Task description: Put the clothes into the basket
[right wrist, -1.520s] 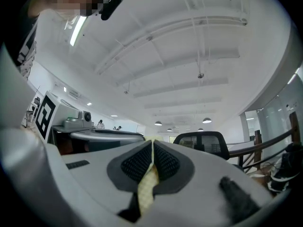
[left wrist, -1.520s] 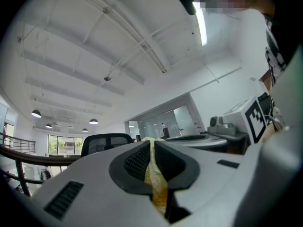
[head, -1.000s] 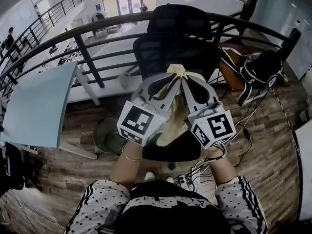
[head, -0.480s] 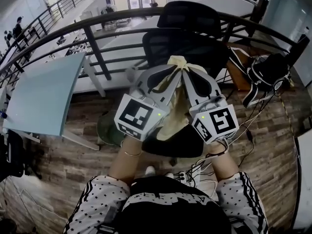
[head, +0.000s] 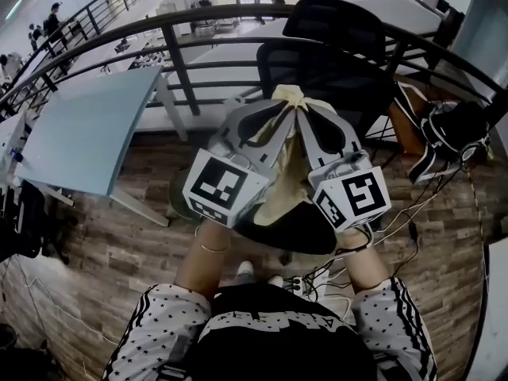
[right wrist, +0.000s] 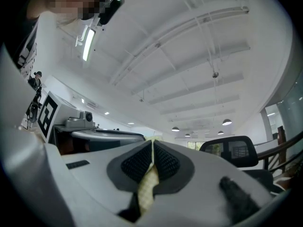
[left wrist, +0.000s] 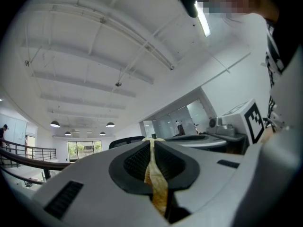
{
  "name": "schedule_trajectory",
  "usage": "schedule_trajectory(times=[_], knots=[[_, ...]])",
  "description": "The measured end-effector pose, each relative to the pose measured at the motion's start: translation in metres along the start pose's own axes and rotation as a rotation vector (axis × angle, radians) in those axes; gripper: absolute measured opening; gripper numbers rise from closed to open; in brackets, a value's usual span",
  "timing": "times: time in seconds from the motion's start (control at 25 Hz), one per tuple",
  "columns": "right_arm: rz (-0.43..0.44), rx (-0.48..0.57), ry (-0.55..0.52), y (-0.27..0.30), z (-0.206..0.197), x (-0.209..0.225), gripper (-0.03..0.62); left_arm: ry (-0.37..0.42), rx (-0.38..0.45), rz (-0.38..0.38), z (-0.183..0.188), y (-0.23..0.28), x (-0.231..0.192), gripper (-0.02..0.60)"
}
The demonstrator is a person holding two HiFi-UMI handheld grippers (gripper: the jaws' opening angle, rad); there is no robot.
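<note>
Cloth hangs loose only in head view — left gripper, right gripper jaws clench it.

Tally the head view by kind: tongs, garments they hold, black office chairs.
Tongs: 2, left tongs and right tongs
Cream garment: 1, gripped by both
Black office chairs: 2, near chair and far chair
Total: 5

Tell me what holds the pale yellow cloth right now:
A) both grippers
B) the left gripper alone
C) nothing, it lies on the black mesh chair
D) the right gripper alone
A: the left gripper and the right gripper each have their fingers closed on the pale yellow cloth, which hangs down between them in the head view.
</note>
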State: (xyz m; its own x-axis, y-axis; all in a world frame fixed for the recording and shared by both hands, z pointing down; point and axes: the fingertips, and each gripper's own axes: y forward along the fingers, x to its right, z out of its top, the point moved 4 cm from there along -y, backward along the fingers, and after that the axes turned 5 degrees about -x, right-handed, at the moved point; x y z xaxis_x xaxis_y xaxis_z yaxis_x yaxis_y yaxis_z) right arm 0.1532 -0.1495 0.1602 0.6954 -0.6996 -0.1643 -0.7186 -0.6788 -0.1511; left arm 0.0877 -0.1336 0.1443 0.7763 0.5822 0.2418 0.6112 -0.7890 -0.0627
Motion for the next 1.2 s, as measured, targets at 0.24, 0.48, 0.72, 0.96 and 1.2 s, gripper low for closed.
schedule_trajectory(times=[0.24,0.48,0.72,0.96,1.2], knots=[[0.049,0.005,-0.01,0.009,0.0,-0.015,0.031,-0.009,0.001,0.05,-0.003,-0.016,-0.008,0.038],[0.04,-0.006,-0.012,0.019,-0.001,-0.026,0.031,-0.022,0.007,0.044,-0.007,-0.026,-0.019,0.038],[0.022,-0.017,-0.018,0.036,0.001,-0.046,0.031,-0.033,0.01,0.027,-0.011,-0.043,-0.039,0.038],[0.035,-0.017,-0.013,0.054,0.0,-0.07,0.031,-0.035,0.004,0.041,-0.017,-0.065,-0.058,0.038],[0.073,-0.008,-0.01,0.072,0.004,-0.101,0.031,-0.032,0.001,0.079,-0.018,-0.095,-0.077,0.038]])
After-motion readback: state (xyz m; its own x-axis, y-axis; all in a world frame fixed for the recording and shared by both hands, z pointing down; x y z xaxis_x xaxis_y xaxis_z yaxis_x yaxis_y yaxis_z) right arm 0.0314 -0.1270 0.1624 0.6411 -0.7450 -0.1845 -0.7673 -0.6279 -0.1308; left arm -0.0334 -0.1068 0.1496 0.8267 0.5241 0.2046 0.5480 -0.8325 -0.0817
